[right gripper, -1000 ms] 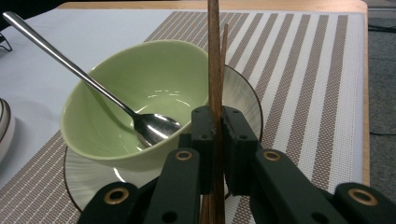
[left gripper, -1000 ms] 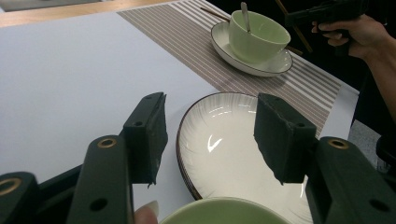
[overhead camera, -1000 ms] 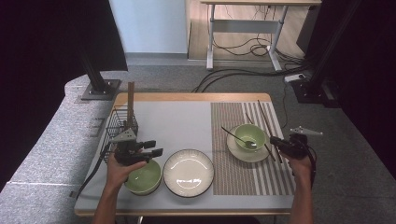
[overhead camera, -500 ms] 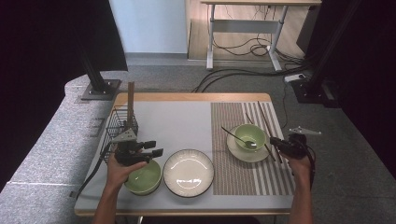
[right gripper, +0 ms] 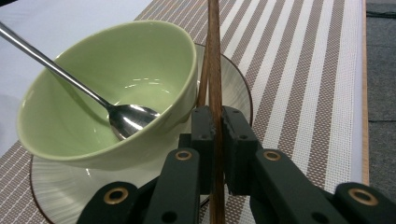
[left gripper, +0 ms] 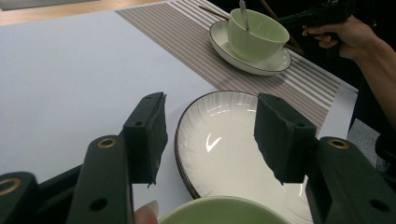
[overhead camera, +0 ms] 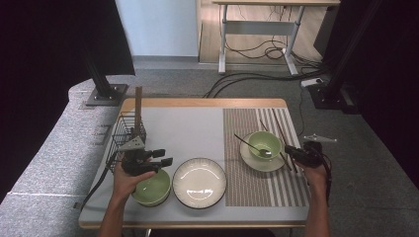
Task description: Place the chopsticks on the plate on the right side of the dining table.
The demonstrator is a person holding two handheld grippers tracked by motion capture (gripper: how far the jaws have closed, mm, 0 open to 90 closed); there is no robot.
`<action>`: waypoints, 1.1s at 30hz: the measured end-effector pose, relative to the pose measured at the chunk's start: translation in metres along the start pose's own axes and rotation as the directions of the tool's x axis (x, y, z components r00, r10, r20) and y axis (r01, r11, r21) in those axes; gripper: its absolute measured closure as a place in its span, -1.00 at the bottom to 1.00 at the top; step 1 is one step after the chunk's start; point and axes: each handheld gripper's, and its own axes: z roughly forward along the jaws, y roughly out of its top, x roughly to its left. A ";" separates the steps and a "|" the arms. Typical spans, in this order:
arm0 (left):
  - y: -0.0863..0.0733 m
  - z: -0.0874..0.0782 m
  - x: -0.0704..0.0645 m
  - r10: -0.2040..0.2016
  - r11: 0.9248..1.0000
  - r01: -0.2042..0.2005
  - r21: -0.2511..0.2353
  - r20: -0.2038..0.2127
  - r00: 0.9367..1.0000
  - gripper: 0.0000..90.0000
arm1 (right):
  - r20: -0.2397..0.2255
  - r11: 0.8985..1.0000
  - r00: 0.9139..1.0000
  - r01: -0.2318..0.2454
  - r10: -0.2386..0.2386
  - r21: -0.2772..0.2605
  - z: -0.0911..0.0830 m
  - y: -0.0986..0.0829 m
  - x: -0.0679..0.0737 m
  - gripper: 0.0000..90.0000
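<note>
My right gripper (overhead camera: 287,149) (right gripper: 214,127) is shut on a pair of wooden chopsticks (right gripper: 214,56) (overhead camera: 277,132) lying on the striped placemat (overhead camera: 257,190), just right of a green bowl (overhead camera: 264,144) (right gripper: 112,84). That bowl holds a metal spoon (right gripper: 126,116) and stands on a white saucer (overhead camera: 249,158). My left gripper (overhead camera: 165,156) (left gripper: 212,126) is open with nothing between its jaws. It hovers over the near left of the table, pointing across a white plate (overhead camera: 199,181) (left gripper: 224,149). A second green bowl (overhead camera: 152,187) (left gripper: 224,217) sits under the left hand.
A black wire basket (overhead camera: 126,134) with an upright wooden stick stands at the table's left edge, just behind my left gripper. The placemat covers the right part of the table. The person's right hand (left gripper: 345,35) and its gripper appear far off in the left gripper view.
</note>
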 end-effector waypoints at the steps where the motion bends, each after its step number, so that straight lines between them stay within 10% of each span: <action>1: 0.000 0.001 0.000 -0.001 1.000 0.001 0.001 -0.001 1.000 -0.02 | 0.000 1.000 1.000 -0.001 0.001 0.003 0.001 0.000 -0.001 0.88; 33: -0.001 0.002 -0.001 -0.004 1.000 0.004 0.004 0.004 1.000 -0.02 | 0.044 1.000 0.999 0.011 -0.012 0.028 0.025 0.000 -0.005 0.87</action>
